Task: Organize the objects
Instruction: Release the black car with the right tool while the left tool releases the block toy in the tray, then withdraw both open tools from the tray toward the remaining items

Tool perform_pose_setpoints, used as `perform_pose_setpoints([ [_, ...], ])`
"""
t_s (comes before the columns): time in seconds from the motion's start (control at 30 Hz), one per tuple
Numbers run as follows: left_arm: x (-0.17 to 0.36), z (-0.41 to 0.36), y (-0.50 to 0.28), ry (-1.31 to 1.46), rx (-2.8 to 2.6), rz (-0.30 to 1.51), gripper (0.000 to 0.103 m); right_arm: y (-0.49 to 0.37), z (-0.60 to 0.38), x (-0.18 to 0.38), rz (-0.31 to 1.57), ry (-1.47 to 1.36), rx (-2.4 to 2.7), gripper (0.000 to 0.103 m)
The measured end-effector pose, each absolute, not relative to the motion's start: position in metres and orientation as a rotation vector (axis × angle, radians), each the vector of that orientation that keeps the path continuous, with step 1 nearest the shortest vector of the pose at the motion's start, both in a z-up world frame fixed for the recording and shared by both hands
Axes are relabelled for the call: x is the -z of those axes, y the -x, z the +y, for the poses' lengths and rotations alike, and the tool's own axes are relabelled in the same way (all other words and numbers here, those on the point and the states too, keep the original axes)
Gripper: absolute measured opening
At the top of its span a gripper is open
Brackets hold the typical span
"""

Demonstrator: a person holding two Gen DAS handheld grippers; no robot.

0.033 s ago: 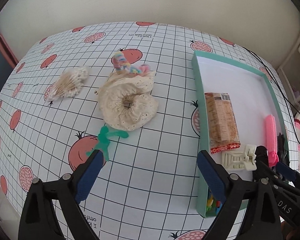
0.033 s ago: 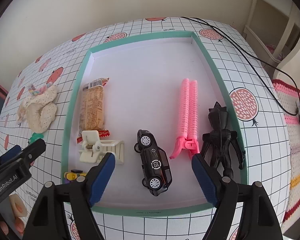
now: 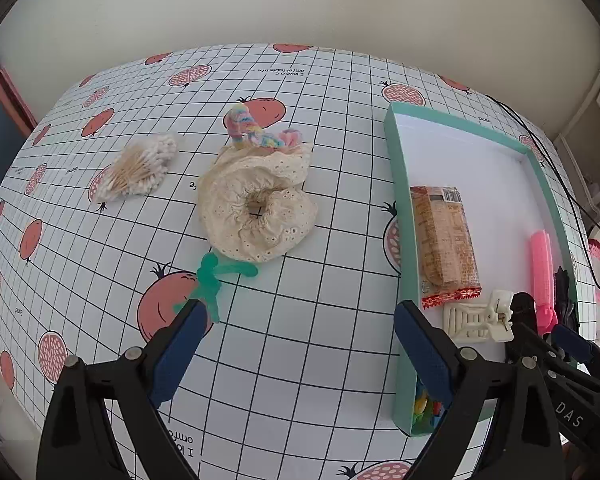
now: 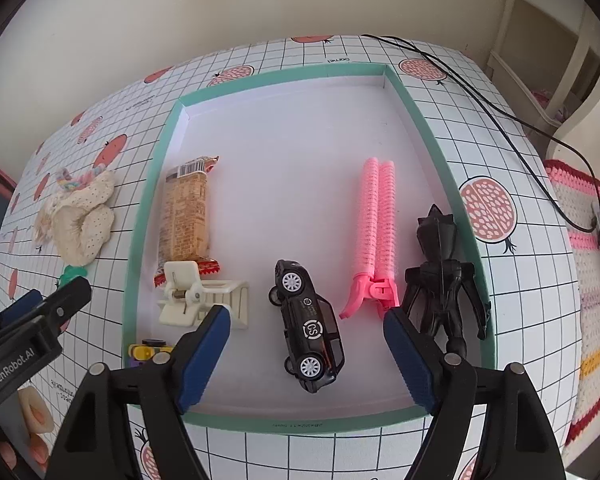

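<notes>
- Plain cream-coloured wall (image 3: 300,4) fills the top of both views.
- White wooden furniture frame (image 4: 556,92) stands upper right.
- Pink-and-cream striped crocheted mat (image 4: 592,280) lies at right edge.

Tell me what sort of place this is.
Most likely a room in a home, set up for tidying. A table under a pomegranate-print grid cloth holds a teal tray of toys and hair items, and beside it are a crocheted cushion and white wooden furniture.
</notes>
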State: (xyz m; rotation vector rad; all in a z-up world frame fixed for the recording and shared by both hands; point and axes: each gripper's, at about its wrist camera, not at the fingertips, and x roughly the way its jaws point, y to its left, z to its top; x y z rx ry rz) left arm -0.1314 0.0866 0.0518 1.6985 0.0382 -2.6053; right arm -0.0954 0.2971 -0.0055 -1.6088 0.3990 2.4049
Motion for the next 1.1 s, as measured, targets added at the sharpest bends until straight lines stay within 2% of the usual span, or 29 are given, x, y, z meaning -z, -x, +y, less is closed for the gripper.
perform_pose_setpoints([
  [0.17,-0.052,0.084,0.132,-1.679,2.599,0.035,0.095,0.095,0.297,0.006,0.392,1.604,-2.405,0.094],
  [0.23,-0.052,0.084,0.133,-1.669,2.601,0.038,0.095,0.095,0.298,0.007,0.397,1.604,-2.404,0.094],
  [0.33,-0.053,0.082,0.133,-1.649,2.61,0.034,0.096,0.096,0.298,0.008,0.394,1.6,-2.4,0.103],
  [0.67,-0.059,0.081,0.133,-1.603,2.646,0.07,0.096,0.097,0.297,0.007,0.4,1.589,-2.404,0.103],
  [1.1,-0.075,0.06,0.135,-1.491,2.673,0.207,0.096,0.098,0.291,0.006,0.398,1.581,-2.407,0.103],
])
